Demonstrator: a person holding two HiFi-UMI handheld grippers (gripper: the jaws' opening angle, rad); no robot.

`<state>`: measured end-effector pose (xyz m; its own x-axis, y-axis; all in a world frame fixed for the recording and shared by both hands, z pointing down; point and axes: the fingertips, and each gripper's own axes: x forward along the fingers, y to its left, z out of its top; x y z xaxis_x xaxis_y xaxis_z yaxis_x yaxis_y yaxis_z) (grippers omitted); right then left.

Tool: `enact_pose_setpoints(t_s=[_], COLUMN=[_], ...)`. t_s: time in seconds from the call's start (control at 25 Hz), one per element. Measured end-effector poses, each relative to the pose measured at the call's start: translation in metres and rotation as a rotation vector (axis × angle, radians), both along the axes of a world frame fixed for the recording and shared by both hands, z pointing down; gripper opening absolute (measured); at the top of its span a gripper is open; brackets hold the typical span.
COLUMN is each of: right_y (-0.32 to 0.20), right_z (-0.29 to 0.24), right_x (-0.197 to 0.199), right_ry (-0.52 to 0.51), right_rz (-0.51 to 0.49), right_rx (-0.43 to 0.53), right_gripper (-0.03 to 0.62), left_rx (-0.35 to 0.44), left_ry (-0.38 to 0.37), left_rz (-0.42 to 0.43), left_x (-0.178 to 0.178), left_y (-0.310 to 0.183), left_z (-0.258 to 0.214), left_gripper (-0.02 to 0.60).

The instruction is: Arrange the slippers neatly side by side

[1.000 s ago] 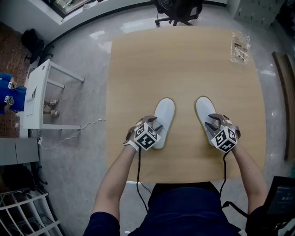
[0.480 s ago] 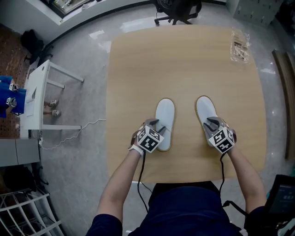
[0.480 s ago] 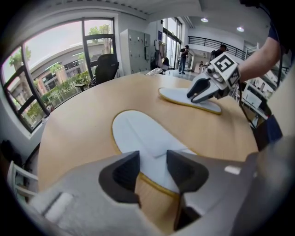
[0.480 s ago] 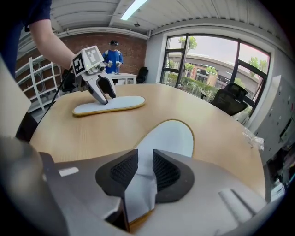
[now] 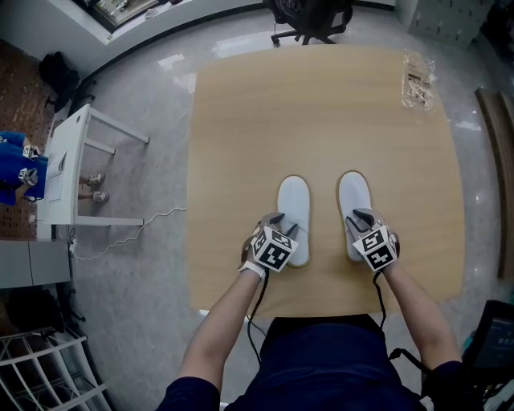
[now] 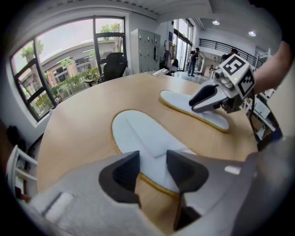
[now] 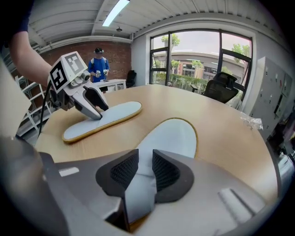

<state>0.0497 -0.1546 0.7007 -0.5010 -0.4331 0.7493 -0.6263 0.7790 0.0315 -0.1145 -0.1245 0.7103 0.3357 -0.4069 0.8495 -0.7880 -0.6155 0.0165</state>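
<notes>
Plainly, 2 grippers worked on 2 white slippers, 1 each, on 1 wooden table (image 5: 241, 120). The left gripper (image 5: 285, 225) sat at the heel of the left slipper (image 5: 293, 201). Its jaws stood wide, straddling the slipper's yellow-trimmed outer rim: 1 jaw was over bare wood and 1 was over the white insole, with neither pad pressing. The right gripper (image 7: 145, 170) had its jaws narrow, and they had just been closing. They pinched a fold of white fabric at the heel of the right slipper (image 7: 173, 138), which rose between the pads.

Both slippers ran forward from the jaw tips with their toes pointing away from the person, roughly parallel. They lay apart, with 1 strip of bare wood between the 2 grippers.

Behind the marker cubes, the table's near edge lay close to the heels, so little room was left on that side. Ahead of the tips, the tabletop ran bare and open for most of its depth. Outward of the left gripper there was a band of clear wood up to the left edge. Outward of the right gripper there was a similar band up to the right edge.

Well ahead of the right gripper, 1 clear plastic packet (image 5: 418, 80) lay at the far corner. Past the far edge stood 1 black office chair (image 5: 309, 16). On the floor, well off to the left gripper's outer side, stood 1 white side table (image 5: 64, 168).
</notes>
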Motion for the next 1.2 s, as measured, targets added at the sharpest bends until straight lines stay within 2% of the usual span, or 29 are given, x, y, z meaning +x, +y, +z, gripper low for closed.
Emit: enact_pose_setpoints(t_s=[0.44, 0.84, 1.2], right_y=[0.008, 0.018, 0.02], right_z=[0.003, 0.004, 0.005], right_x=[-0.013, -0.031, -0.038], right_ry=[-0.065, -0.096, -0.119], right_rz=[0.104, 0.12, 0.153], right_rx=[-0.054, -0.074, -0.096], right_gripper=[0.101, 0.101, 0.101], left_rx=[-0.002, -0.007, -0.004], left_ry=[-0.002, -0.003, -0.014], left_rz=[-0.081, -0.067, -0.06], left_x=[0.019, 0.042, 0.044], left_y=[0.007, 0.014, 0.014], left_z=[0.0, 0.002, 0.003], left_gripper=[0.187, 0.187, 0.187])
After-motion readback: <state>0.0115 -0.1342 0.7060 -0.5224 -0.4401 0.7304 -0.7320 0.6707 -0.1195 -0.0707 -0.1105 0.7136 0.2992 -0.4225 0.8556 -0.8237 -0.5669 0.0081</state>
